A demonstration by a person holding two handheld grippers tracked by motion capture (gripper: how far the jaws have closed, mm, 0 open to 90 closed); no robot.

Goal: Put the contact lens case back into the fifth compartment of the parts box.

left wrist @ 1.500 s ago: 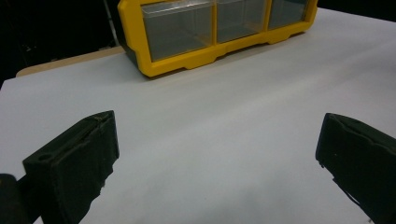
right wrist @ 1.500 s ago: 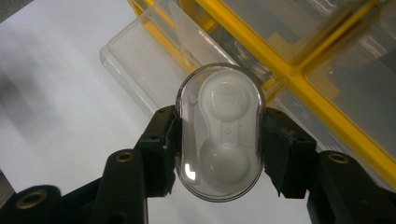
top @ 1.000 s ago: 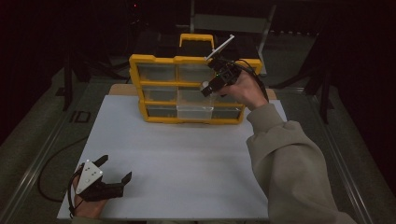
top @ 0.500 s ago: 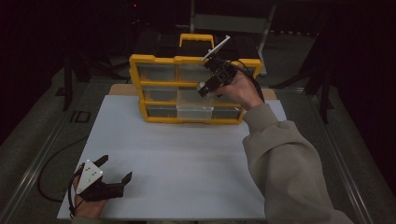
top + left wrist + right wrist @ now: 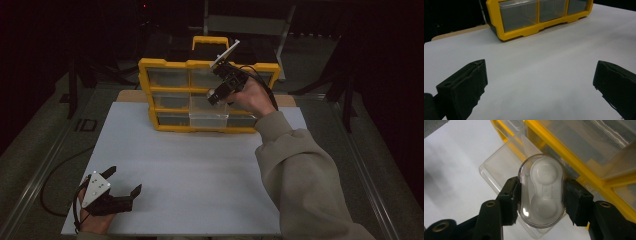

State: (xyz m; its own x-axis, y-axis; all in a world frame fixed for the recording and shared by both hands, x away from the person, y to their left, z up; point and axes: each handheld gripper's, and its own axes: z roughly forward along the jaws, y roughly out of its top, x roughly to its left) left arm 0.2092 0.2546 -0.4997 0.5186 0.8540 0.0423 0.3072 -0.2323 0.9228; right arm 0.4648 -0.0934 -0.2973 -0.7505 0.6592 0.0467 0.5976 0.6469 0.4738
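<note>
White table [image 5: 200,190]: right claw [image 5: 541,200] clamped on clear capsule [image 5: 541,195], left claw [image 5: 122,187] apart, low.

A white table top [image 5: 190,170] is seen under dim light; dark surroundings, a grey floor [image 5: 30,150] and black stands [image 5: 74,85] are seen around it.

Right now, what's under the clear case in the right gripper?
Under the clear case, clamped by the right gripper, sits an open clear drawer pulled out of the yellow organizer. The drawer part in view looks empty; the case hides the rest.
</note>
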